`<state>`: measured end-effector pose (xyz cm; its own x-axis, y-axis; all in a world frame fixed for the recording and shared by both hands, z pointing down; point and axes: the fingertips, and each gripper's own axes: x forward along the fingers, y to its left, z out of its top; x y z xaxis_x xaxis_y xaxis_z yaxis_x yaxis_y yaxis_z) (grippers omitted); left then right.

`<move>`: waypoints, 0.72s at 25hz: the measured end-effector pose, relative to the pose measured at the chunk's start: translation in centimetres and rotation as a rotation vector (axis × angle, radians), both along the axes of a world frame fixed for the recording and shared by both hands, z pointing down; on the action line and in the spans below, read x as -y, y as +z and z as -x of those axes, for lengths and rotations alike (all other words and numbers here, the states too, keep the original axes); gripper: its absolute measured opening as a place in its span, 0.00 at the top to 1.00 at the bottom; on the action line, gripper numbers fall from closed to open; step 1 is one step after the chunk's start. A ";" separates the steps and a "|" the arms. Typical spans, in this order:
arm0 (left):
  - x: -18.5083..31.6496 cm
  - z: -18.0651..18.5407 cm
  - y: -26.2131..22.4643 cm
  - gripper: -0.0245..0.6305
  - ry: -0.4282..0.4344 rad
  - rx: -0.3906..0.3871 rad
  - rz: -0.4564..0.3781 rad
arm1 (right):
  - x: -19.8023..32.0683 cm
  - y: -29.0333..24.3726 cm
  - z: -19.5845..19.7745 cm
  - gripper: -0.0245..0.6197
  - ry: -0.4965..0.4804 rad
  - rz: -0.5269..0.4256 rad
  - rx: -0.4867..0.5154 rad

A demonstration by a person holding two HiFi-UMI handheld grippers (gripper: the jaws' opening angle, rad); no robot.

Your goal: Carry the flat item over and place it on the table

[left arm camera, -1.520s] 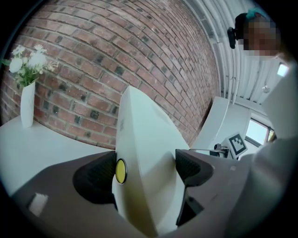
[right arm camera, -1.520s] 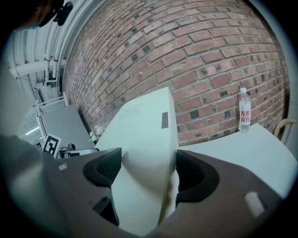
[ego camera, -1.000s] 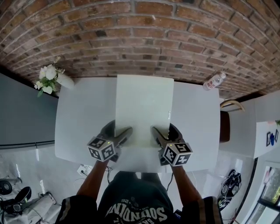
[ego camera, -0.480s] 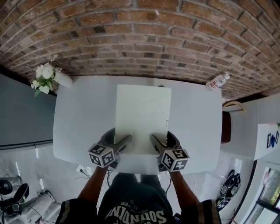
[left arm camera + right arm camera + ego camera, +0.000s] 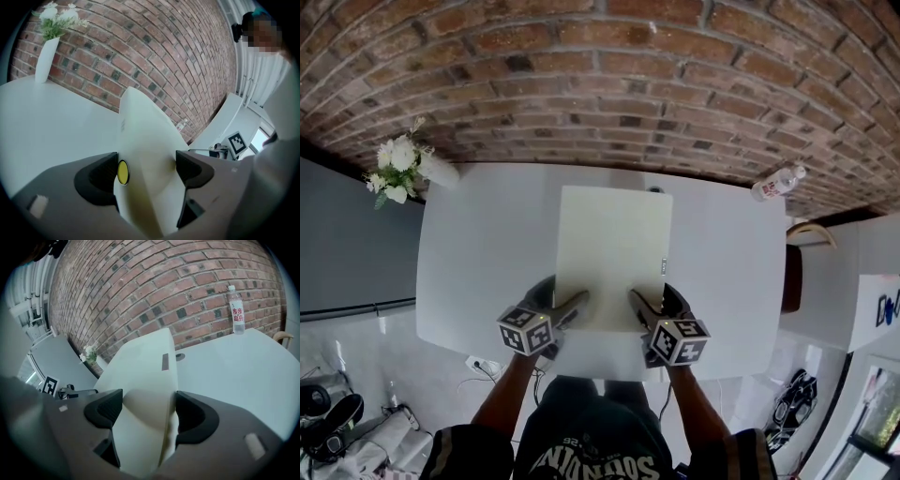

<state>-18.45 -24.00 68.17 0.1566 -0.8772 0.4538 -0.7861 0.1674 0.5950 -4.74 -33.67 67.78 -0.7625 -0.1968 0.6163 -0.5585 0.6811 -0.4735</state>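
The flat item [image 5: 614, 253] is a pale, stiff rectangular sheet held level over the white table [image 5: 478, 244]. My left gripper [image 5: 572, 305] is shut on its near left edge and my right gripper [image 5: 639, 302] on its near right edge. In the left gripper view the flat item [image 5: 145, 140] bulges between the pads of the left gripper [image 5: 147, 171]. In the right gripper view the flat item [image 5: 147, 362] fills the gap of the right gripper [image 5: 149, 411], whose jaws stand wide on it. Whether the sheet touches the table I cannot tell.
A white vase of flowers [image 5: 403, 169] stands at the table's far left corner, a water bottle [image 5: 776, 183] at the far right. A small round fitting [image 5: 654, 188] sits in the tabletop by the brick wall [image 5: 609, 84]. A chair [image 5: 797, 253] stands to the right.
The sheet's far edge, which overlapped the table's far edge a second ago, now lies inside the tabletop's outline. Both grips have held.
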 end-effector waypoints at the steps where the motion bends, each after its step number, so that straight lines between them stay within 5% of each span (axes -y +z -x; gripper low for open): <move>1: 0.2 0.2 0.2 0.35 -0.001 -0.004 0.001 | 0.3 0.1 0.2 0.40 0.000 0.000 -0.001; 18: 5.1 2.7 2.5 0.36 -0.010 -0.023 0.015 | 5.5 2.1 2.8 0.41 0.007 0.009 -0.044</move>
<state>-21.15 -29.06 70.63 0.1588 -0.8718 0.4634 -0.7707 0.1840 0.6101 -7.53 -39.13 69.92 -0.7334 -0.1968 0.6506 -0.5838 0.6728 -0.4545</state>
